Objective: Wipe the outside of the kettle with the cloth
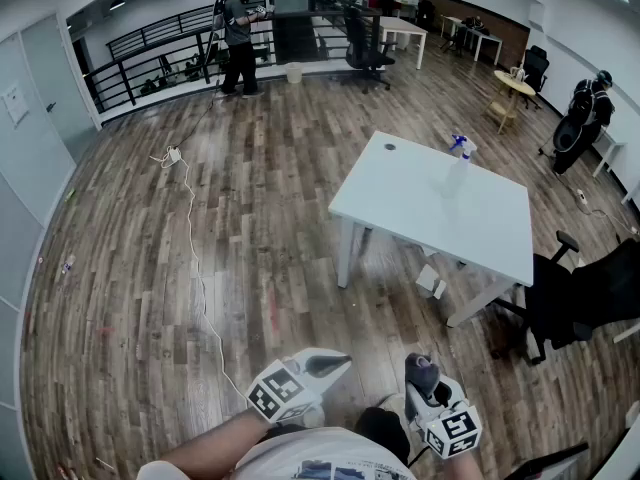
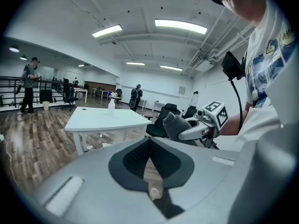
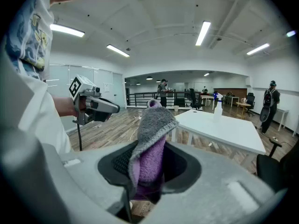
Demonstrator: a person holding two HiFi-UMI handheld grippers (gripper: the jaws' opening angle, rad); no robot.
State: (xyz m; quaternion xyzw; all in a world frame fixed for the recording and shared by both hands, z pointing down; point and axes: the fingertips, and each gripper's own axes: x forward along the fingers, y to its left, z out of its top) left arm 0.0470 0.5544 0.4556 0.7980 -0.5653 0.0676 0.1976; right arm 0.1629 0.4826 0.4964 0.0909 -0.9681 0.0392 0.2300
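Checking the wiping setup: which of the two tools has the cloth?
The right tool: its jaws clamp a grey-and-purple cloth. The left tool is shut with nothing between its jaws.

The head view looks steeply down from above, while both gripper views face across the room, sharing the white table (image 1: 420,203).
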